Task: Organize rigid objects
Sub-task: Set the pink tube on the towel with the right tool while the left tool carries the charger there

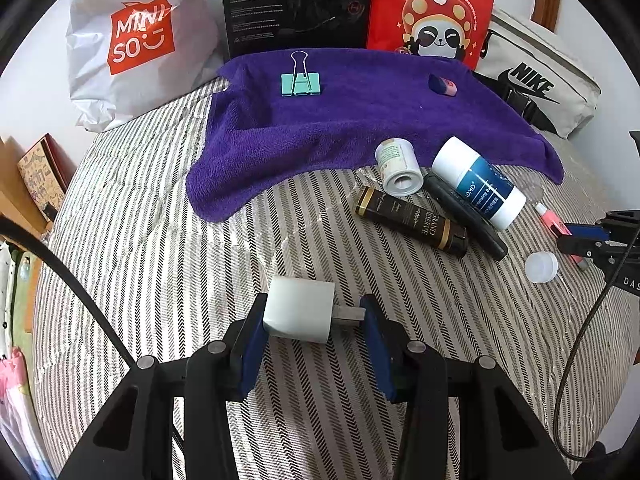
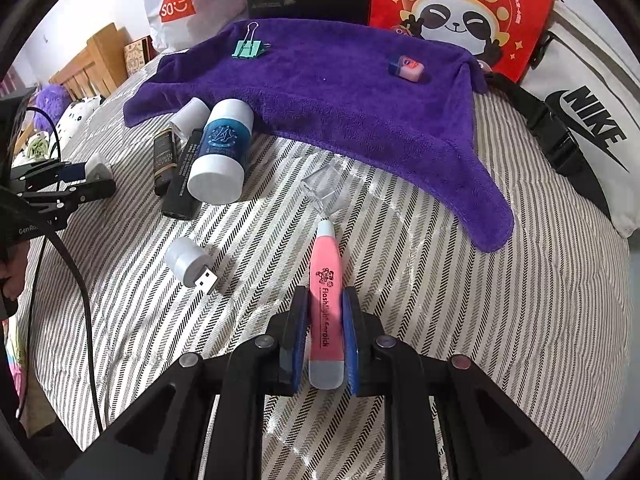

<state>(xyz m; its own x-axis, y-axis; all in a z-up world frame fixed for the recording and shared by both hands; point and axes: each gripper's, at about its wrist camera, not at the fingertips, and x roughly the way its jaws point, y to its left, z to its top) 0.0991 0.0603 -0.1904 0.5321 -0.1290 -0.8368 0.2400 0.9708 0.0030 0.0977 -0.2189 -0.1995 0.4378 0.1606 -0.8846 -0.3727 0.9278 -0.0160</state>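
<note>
On a striped bed [image 1: 160,280], two hand-held grippers each carry one small item above the bedding. At the bottom centre of the left wrist view, the left gripper [image 1: 316,320] is partly closed on a white plug [image 1: 298,312], one pad against its body and the other against its metal prongs. At the bottom centre of the right wrist view, the right gripper [image 2: 326,328] is clamped tight around a slim pink flashlight [image 2: 326,304], which points up the frame. A purple towel [image 1: 360,120] lies across the upper middle of both views and looks like the collecting spot: a green clip [image 1: 300,80] sits on its upper left and a small eraser [image 1: 442,84] on its upper right, well apart. So two items seem placed and two more are in hand, not yet set down. Left on the bare bedding just below the towel's edge is a touching cluster: a white jar [image 1: 398,168], a blue-and-white bottle [image 1: 480,182], a black tube [image 1: 464,216] and a dark gold-banded tube [image 1: 412,220]. Near them, a small white USB light [image 2: 190,262] lies left of centre in the right wrist view, and a clear plastic cap [image 2: 326,192] lies just above the flashlight's tip. By this reading the job is under halfway done. Shopping bags, a black box and a grey pouch stand behind the towel at the top.
</note>
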